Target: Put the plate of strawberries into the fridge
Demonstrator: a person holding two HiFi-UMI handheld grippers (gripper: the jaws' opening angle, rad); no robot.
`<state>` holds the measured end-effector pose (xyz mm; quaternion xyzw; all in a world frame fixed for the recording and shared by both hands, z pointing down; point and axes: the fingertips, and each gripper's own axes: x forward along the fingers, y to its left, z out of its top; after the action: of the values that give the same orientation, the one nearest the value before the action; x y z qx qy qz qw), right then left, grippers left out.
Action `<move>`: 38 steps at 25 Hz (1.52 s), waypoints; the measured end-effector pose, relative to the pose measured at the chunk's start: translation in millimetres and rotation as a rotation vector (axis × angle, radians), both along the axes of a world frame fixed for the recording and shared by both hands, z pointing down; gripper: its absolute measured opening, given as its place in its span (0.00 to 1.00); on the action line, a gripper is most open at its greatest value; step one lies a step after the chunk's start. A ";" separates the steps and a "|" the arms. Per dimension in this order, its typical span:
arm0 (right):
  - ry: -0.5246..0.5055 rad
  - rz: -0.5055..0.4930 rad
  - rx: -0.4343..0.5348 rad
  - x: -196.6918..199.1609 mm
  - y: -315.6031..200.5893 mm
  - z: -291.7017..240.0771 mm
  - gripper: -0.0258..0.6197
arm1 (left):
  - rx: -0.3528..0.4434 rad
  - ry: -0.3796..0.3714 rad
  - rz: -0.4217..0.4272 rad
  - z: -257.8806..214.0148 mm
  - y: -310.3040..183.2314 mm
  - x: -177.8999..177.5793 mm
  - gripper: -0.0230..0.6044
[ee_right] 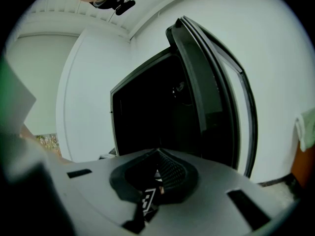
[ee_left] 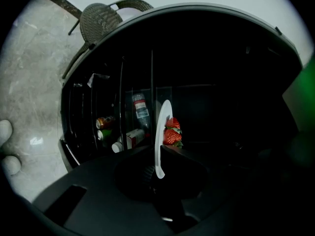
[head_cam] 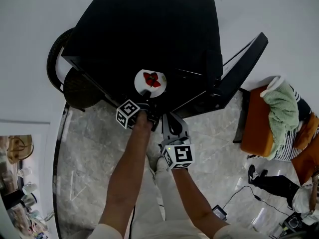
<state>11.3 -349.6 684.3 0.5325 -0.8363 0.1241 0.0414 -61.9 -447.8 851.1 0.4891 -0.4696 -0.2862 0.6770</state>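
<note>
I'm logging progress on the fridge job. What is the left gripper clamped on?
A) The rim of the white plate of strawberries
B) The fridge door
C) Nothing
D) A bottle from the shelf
A: the left gripper view shows the left gripper shut on the rim of the white plate, with the strawberries on it, in front of the open fridge.

The setting is a domestic living space, not a lab or a shop. A compact black fridge (head_cam: 149, 29) with its black door (head_cam: 246, 59) swung open stands on a polished grey marble-tile floor (head_cam: 99, 143) against plain white walls (head_cam: 30, 34). Drink cans (ee_left: 105, 122) and a clear plastic bottle (ee_left: 141, 107) are stored inside it. In the head view, a round dark wicker chair (head_cam: 75, 86) stands left of the fridge, and right of it an orange upholstered seat (head_cam: 255, 126) carries heaped green and striped cloth (head_cam: 281, 106).
</note>
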 end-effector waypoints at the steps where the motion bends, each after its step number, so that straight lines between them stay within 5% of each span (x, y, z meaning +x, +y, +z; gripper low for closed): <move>1: 0.001 0.000 -0.002 0.3 -0.3 0.7 0.04 | 0.006 0.003 0.002 -0.6 -0.7 0.0 0.06; 3: 0.004 0.002 -0.007 1.2 -0.9 1.6 0.04 | 0.022 0.015 0.002 -2.1 -0.7 0.5 0.06; 6: 0.006 0.002 -0.006 1.1 -1.8 1.2 0.04 | 0.034 0.037 0.002 -3.4 2.2 2.9 0.26; 14: 0.009 0.008 -0.016 -2.1 -1.9 1.4 0.04 | 0.070 0.039 -0.010 -10.7 30.3 -7.0 0.29; 18: 0.012 0.010 -0.030 -3.4 -1.1 3.5 0.04 | 0.106 -0.025 0.004 -27.3 41.5 -17.5 0.26; 21: 0.014 0.008 -0.038 -4.4 -0.6 2.8 0.04 | 0.159 -0.143 0.057 -48.4 49.3 -23.7 0.04; 31: -0.012 -0.012 -0.046 -11.3 4.9 -26.8 0.04 | 0.456 -0.780 0.260 -171.0 72.7 -31.9 0.04; 38: -0.017 -0.025 -0.035 -15.7 18.1 -66.7 0.04 | 0.557 -1.011 0.275 -245.8 97.6 -27.7 0.04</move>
<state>-4.4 -331.5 617.5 0.5203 -0.8408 0.1426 0.0453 -89.6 -350.2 605.3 0.7804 -0.5734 -0.0398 0.2463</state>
